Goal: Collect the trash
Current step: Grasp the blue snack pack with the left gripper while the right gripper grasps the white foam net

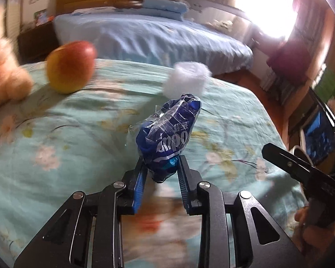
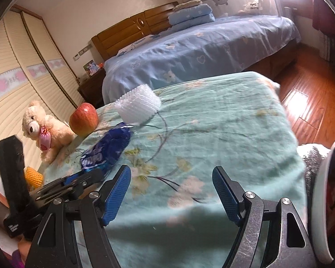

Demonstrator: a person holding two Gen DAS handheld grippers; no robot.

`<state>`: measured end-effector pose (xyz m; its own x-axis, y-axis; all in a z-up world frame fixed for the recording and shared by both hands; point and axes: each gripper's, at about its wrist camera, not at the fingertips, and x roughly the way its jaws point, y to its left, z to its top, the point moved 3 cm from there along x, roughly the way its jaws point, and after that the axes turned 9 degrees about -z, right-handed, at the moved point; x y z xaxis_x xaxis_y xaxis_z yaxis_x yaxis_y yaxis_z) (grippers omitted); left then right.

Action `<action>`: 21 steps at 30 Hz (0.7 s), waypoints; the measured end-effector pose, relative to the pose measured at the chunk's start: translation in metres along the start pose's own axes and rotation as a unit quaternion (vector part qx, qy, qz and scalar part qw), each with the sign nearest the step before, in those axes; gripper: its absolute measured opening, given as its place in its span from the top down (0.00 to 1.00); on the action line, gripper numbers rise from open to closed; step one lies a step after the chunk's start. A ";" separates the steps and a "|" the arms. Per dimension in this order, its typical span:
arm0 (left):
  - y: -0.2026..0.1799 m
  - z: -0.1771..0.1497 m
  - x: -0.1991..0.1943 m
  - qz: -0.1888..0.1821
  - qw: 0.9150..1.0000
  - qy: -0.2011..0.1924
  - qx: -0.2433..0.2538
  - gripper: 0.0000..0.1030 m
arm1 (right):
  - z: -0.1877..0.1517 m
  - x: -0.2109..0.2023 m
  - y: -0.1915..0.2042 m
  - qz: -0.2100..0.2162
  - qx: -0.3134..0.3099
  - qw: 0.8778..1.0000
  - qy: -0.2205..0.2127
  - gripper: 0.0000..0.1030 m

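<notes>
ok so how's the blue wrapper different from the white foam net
The blue wrapper is dark, crinkly printed plastic, clamped in the left gripper; the white foam net is pale, ribbed and cup-shaped, lying untouched on the green bedspread. Both are light packaging scraps.

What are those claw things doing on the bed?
A person is tidying up trash with a claw in each hand. The left gripper is pinching a crumpled blue wrapper over the green flowery bedspread. The right gripper is open and holds nothing. A white foam net, an apple and a teddy bear lie on the bedspread.
</notes>
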<state>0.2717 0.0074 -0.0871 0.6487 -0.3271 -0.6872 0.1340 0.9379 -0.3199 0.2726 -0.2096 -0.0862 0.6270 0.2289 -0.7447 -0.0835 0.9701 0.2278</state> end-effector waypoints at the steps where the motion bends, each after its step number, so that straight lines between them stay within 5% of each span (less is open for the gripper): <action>1: 0.011 0.000 -0.005 0.009 1.000 -0.006 -0.012 0.75 | 0.001 0.004 0.004 0.002 -0.003 1.000 0.002 0.25; 7: 0.053 0.004 -0.014 0.030 0.998 -0.016 -0.058 0.75 | 0.014 0.033 0.039 0.019 -0.030 0.999 0.013 0.25; 21: 0.055 0.020 -0.002 0.017 0.997 -0.020 -0.071 0.75 | 0.054 0.097 0.083 0.007 -0.069 0.997 0.020 0.25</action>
<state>0.2932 0.0620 -0.0904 0.6808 -0.2885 -0.6733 0.0057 0.9212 -0.3890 0.3683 -0.1116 -0.1058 0.5933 0.2432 -0.7673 -0.1996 0.9679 0.1525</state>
